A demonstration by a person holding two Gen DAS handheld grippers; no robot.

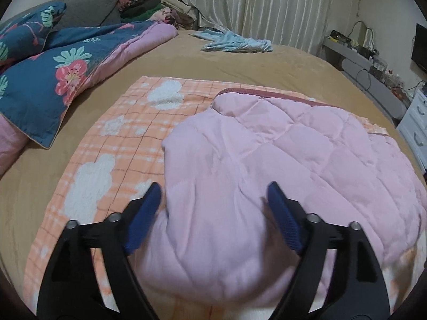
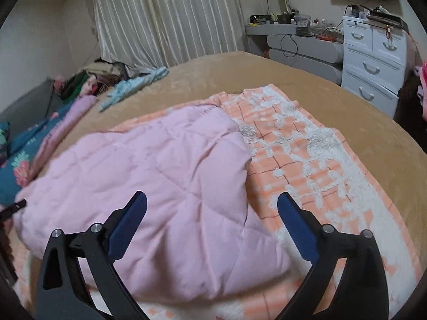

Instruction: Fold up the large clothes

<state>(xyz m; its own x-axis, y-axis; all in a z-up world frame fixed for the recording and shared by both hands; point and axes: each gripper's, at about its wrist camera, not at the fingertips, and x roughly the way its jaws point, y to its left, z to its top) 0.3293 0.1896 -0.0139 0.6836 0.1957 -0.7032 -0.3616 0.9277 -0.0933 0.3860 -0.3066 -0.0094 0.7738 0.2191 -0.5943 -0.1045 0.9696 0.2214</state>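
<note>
Pink quilted garment (image 1: 267,160) on bed (image 1: 240,61)

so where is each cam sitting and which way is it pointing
Left wrist: sits on the left gripper, looking along its open fingers over the pink quilted garment toward the curtain; only the gripper shows.
Right wrist: sits on the right gripper, open, over the same garment's edge and orange blanket, facing the white drawers.
Shared: garment, blanket, tan bed, curtain.
</note>
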